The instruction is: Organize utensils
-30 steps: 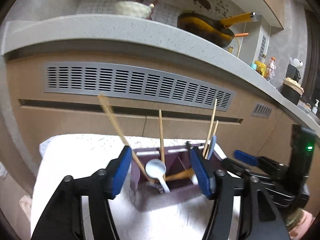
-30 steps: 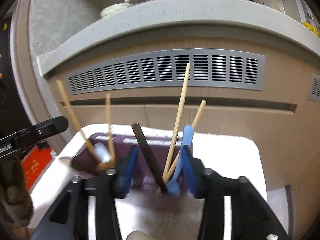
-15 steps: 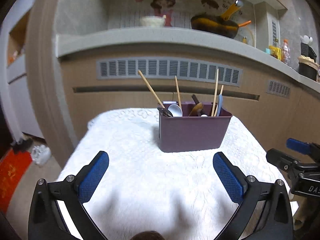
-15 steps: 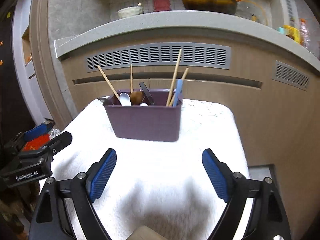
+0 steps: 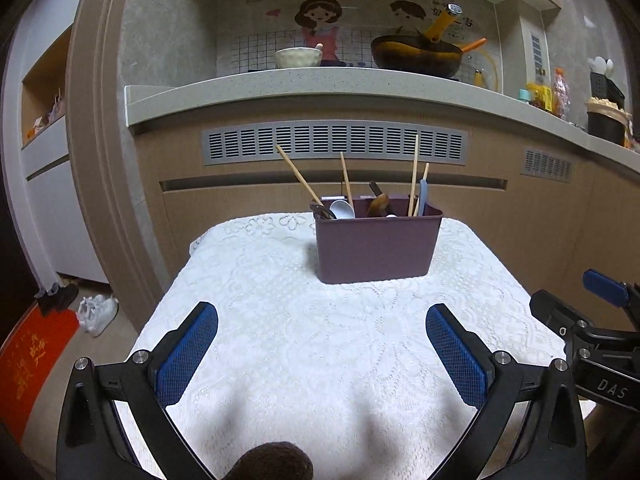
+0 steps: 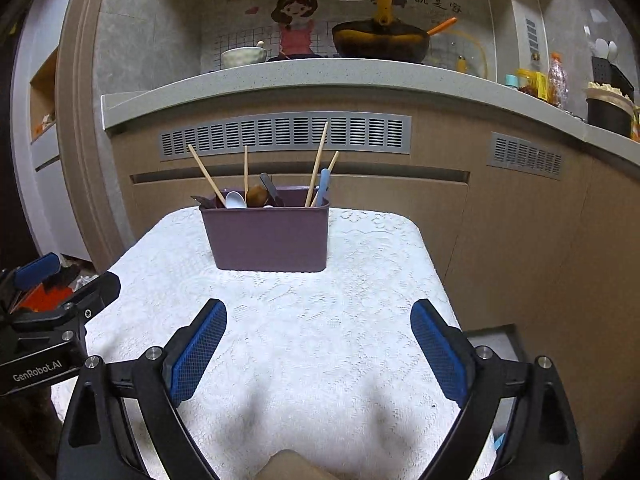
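Closest to us, the left gripper (image 5: 322, 354) is wide open and holds nothing. The right gripper (image 6: 319, 350) is wide open and empty too. Both hang over the white tablecloth (image 5: 320, 340). Straight ahead, well apart from both, stands the purple box (image 5: 376, 246). It looks about as far from one gripper as the other. Its long side runs left to right. Inside it, the chopsticks (image 5: 414, 176) and spoons (image 5: 343, 209) stick up, tipping a little sideways. Behind is the kitchen counter (image 5: 320, 84).
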A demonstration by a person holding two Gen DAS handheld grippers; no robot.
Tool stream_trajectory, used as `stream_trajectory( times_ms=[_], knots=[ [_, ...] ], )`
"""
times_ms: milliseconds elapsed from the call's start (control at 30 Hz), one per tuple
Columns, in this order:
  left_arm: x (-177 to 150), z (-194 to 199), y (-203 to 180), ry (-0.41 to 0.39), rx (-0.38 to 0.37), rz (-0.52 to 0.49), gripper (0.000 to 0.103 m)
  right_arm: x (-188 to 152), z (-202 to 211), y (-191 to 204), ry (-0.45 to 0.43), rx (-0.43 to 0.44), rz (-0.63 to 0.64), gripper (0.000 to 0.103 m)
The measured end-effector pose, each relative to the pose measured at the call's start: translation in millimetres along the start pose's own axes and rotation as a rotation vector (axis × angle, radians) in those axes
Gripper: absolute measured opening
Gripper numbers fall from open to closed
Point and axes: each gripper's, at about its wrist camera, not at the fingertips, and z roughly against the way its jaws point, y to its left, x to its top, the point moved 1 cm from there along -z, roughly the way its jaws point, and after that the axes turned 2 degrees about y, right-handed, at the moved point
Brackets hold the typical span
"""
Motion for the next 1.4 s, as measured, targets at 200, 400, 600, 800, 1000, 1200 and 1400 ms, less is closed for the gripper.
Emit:
stream_trajectory(
  times_ms=[200, 400, 600, 800, 1000, 1200, 1400],
  knots=[
    [0.4, 0.9, -0.1, 0.009, -0.011, 0.003, 0.103, 0.5, -4.0, -2.8, 0.012, 0.011, -0.007, 0.092],
    [-0.9, 0.7, -2.0, 0.017, -0.017, -0.008, 0.103, -0.1, -4.4, -3.2, 0.017, 0.013, -0.008, 0.092],
    [-0.6, 0.3, -2.2, 0.021, -0.019, -0.01, 0.103, -0.1, -5.1, -3.3, 0.019, 0.014, -0.01, 0.092],
    [-0.8, -0.2, -2.6, 0.024, -0.019, -0.012, 0.103, -1.3, -4.9, -3.3, 0.021, 0.014, -0.012, 0.092],
    [-1.5, -0.1, -2.8, 0.026, -0.019, -0.015, 0.103, -1.3, -4.8, -2.9, 0.022, 0.013, -0.013, 0.092],
    [-1.7, -1.8, -3.0, 0.025, -0.019, -0.013, 0.103, -1.0, -4.5, -2.6, 0.022, 0.014, -0.013, 0.092],
    [-3.0, -1.9, -3.1, 0.032, -0.022, -0.012, 0.103, -1.4, -2.6, -1.5, 0.019, 0.013, -0.016, 0.098]
  ],
)
